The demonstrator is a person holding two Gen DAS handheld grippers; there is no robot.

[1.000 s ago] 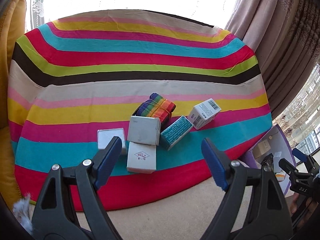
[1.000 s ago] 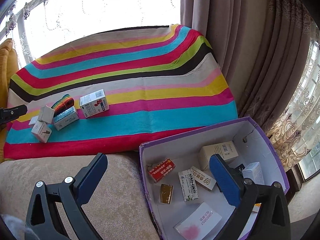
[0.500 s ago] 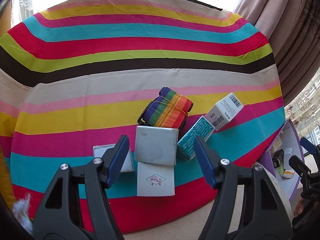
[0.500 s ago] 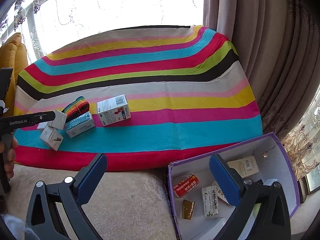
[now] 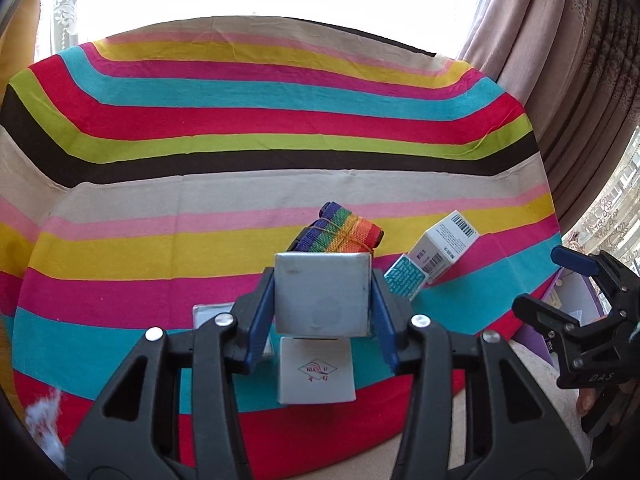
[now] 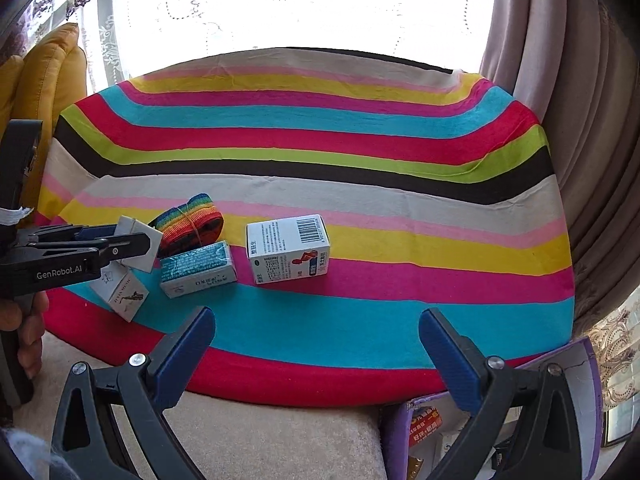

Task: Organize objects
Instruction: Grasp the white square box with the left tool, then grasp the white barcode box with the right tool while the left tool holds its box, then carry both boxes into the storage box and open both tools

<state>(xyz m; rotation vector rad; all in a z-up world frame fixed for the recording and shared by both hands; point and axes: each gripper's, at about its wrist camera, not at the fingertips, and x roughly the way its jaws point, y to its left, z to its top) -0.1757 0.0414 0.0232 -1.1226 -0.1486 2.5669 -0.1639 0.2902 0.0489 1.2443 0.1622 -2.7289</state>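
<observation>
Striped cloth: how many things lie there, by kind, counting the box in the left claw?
Boxes: 5 (plain box in left claw, logo box, teal box, barcode box, half-hidden box)
Rainbow strap roll: 1
Total: 6

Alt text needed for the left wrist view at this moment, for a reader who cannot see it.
The left gripper is shut on a plain grey-white box, above a striped cloth. Around it lie a white logo box, a rainbow strap roll, a teal box and a barcode box; the right gripper shows at the right edge.
</observation>
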